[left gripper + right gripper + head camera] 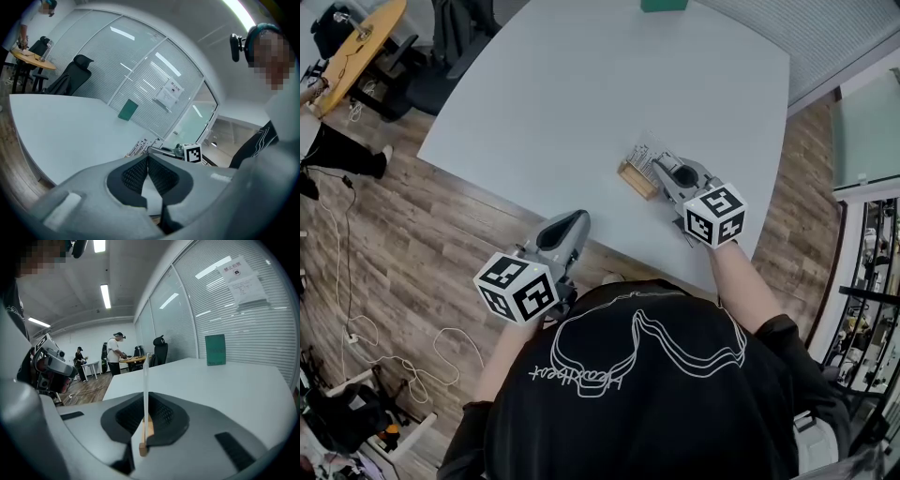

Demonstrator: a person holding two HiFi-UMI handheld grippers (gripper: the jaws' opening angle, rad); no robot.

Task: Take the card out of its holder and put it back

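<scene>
A small wooden holder lies on the white table near its front edge, with a clear card standing in it. In the right gripper view the card shows edge-on as a thin upright sheet between the jaws, its foot in the wooden holder. My right gripper is shut on that card and sits just right of the holder. My left gripper hovers at the table's front edge, left of the holder, shut with nothing in it.
A green block stands at the table's far edge, also seen as a green block ahead of the right gripper. Glass walls with blinds run behind the table. Chairs and people are farther off by a wooden desk.
</scene>
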